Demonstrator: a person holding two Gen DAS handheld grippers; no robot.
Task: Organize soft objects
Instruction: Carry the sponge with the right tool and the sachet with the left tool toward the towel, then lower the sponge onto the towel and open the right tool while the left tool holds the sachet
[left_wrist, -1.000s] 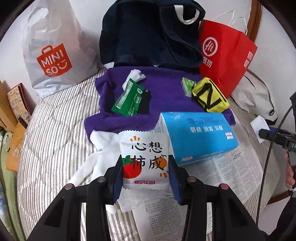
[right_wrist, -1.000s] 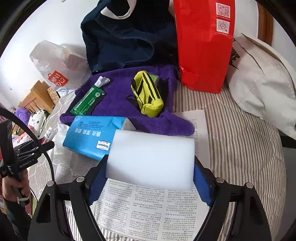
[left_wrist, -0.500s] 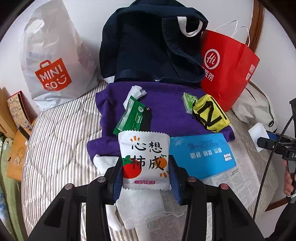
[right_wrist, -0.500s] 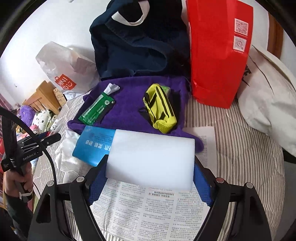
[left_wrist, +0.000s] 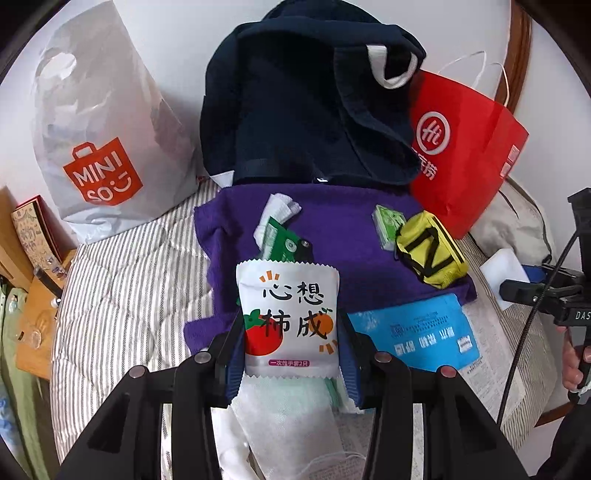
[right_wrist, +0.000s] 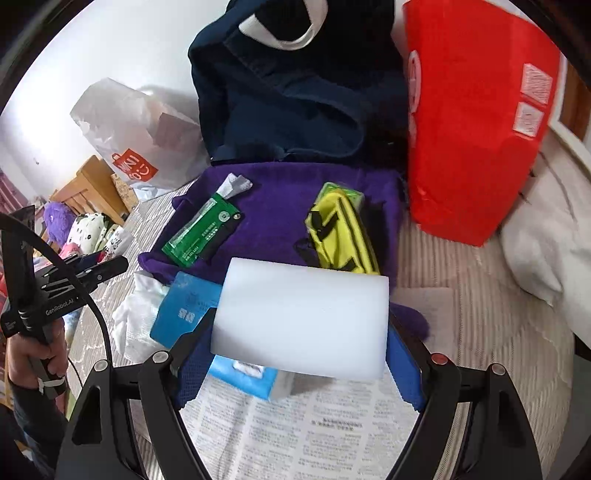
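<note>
The left claw (left_wrist: 291, 347) pinches a white sachet (left_wrist: 290, 317) printed with a tomato, held just above the near edge of the purple towel (left_wrist: 347, 236). The right claw (right_wrist: 299, 350) pinches a white sponge (right_wrist: 301, 319) by its two ends, also over the towel's near edge, with the yellow pouch (right_wrist: 343, 232) just beyond it. Both are mid-carry, so the step in hand looks like delivery. The next move likely calls for lowering each piece flat onto a bare patch of towel, clear of the green packet (right_wrist: 201, 230) and the pouch, then spreading the jaws without dragging the cloth.

The towel lies on a striped bed (left_wrist: 118, 280). Nearer than it are a blue tissue pack (left_wrist: 417, 332), white gauze (left_wrist: 284, 417) and newspaper (right_wrist: 314, 435). Behind it stands a navy bag (left_wrist: 295, 110), flanked by a Miniso bag (left_wrist: 99, 133) and a red bag (left_wrist: 465, 147), against a white wall.
</note>
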